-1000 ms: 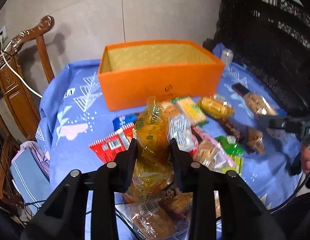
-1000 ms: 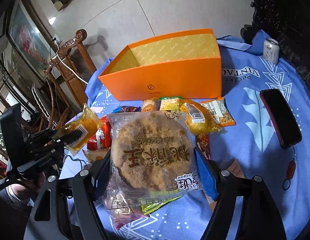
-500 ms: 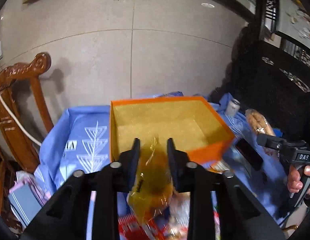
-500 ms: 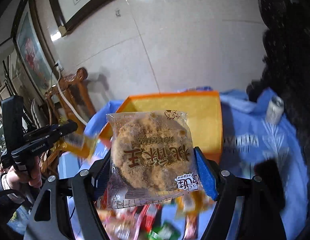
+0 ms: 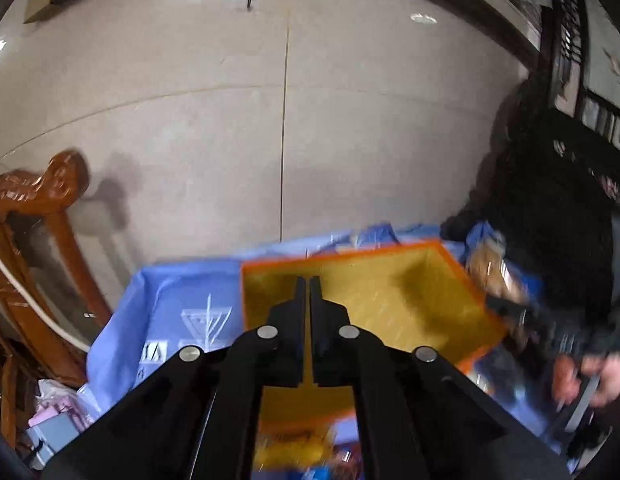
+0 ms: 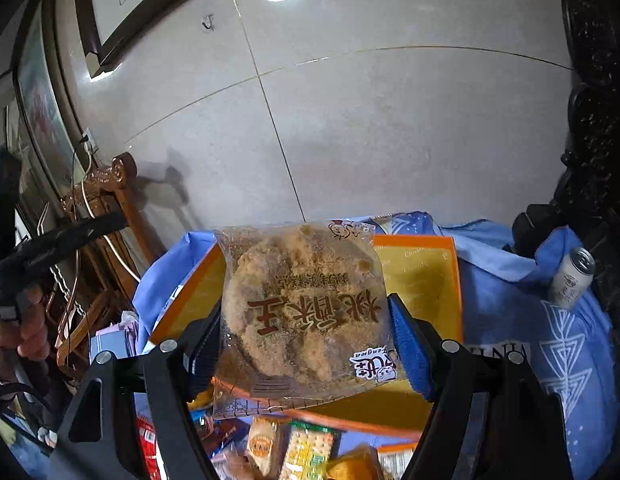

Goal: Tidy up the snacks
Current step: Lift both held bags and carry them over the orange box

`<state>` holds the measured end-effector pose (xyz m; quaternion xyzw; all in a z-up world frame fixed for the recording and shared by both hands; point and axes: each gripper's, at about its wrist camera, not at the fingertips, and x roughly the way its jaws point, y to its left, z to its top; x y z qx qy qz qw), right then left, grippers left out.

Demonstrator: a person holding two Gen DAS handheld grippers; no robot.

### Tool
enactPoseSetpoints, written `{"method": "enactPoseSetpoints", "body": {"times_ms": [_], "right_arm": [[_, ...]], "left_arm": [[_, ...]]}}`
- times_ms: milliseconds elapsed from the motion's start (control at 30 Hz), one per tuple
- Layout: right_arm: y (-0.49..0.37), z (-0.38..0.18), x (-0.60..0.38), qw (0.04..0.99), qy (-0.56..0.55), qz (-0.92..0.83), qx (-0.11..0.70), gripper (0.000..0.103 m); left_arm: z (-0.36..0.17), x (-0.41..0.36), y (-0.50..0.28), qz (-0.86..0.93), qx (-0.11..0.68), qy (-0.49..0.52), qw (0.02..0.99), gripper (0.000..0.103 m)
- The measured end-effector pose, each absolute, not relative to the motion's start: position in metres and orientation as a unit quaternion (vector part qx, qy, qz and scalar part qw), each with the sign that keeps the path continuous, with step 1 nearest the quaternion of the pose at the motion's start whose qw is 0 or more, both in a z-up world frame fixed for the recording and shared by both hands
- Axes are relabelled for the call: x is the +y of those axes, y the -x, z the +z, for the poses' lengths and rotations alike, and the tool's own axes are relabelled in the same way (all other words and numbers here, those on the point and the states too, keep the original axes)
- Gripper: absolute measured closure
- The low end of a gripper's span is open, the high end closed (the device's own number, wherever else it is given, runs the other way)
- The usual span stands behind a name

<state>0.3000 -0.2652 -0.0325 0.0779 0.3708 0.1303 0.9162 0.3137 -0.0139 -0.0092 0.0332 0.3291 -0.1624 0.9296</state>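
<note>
Cookie packet [image 6: 305,312] gripped in right tongs [image 6: 305,344], left tongs [image 5: 308,284] closed over orange box [image 5: 430,304]

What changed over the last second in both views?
The left tongs lost the yellow packet and are now shut and empty over the orange box; where it went is unclear. Both tongs rose from the pile to the box. The right tongs still grip the cookie packet.

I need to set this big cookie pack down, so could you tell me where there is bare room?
The yellow floor of the orange box looks bare. Blue cloth between box and can is free. The near side is crowded with snack packs.
</note>
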Motion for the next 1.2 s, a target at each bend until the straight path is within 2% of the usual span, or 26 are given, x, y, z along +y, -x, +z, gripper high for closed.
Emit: {"method": "enactPoseSetpoints", "body": {"times_ms": [33, 67, 100, 200, 400, 533, 567, 600, 667, 800, 1000, 1200], "right_arm": [[-0.294, -0.030, -0.266, 0.916, -0.083, 0.133, 0.369, 0.027], [-0.288, -0.028, -0.266, 0.916, -0.085, 0.132, 0.368, 0.027], [-0.279, -0.024, -0.267, 0.918, -0.088, 0.133, 0.364, 0.027], [-0.255, -0.013, -0.270, 0.918, -0.099, 0.132, 0.360, 0.027], [-0.211, 0.001, -0.276, 0.916, -0.110, 0.126, 0.364, 0.027], [-0.193, 0.003, -0.280, 0.913, -0.121, 0.120, 0.371, 0.027], [-0.190, 0.003, -0.280, 0.913, -0.123, 0.118, 0.371, 0.027], [-0.187, 0.003, -0.279, 0.914, -0.121, 0.115, 0.370, 0.027], [-0.183, 0.002, -0.279, 0.914, -0.118, 0.112, 0.371, 0.027], [-0.181, -0.006, -0.277, 0.909, -0.123, 0.112, 0.381, 0.027], [-0.175, -0.010, -0.275, 0.907, -0.130, 0.113, 0.384, 0.027], [-0.181, -0.003, -0.276, 0.912, -0.128, 0.114, 0.374, 0.027]], "left_arm": [[-0.024, -0.009, -0.304, -0.157, 0.347, -0.041, 0.924, 0.085], [-0.037, -0.004, -0.298, -0.143, 0.360, -0.046, 0.921, 0.042], [-0.056, 0.002, -0.287, -0.116, 0.372, -0.051, 0.919, 0.015], [-0.108, 0.005, -0.278, -0.108, 0.449, -0.014, 0.887, 0.015], [-0.174, -0.021, -0.279, -0.113, 0.494, -0.062, 0.860, 0.014], [-0.206, -0.020, -0.301, -0.107, 0.526, -0.060, 0.842, 0.011], [-0.213, -0.017, -0.305, -0.103, 0.532, -0.052, 0.839, 0.012], [-0.216, -0.014, -0.307, -0.100, 0.531, -0.044, 0.840, 0.025], [-0.215, -0.005, -0.308, -0.090, 0.526, -0.039, 0.845, 0.041], [-0.208, 0.002, -0.300, -0.102, 0.519, -0.036, 0.848, 0.049], [-0.169, 0.010, -0.271, -0.106, 0.485, -0.024, 0.868, 0.052], [-0.100, -0.002, -0.249, -0.137, 0.428, -0.034, 0.893, 0.052]]}}
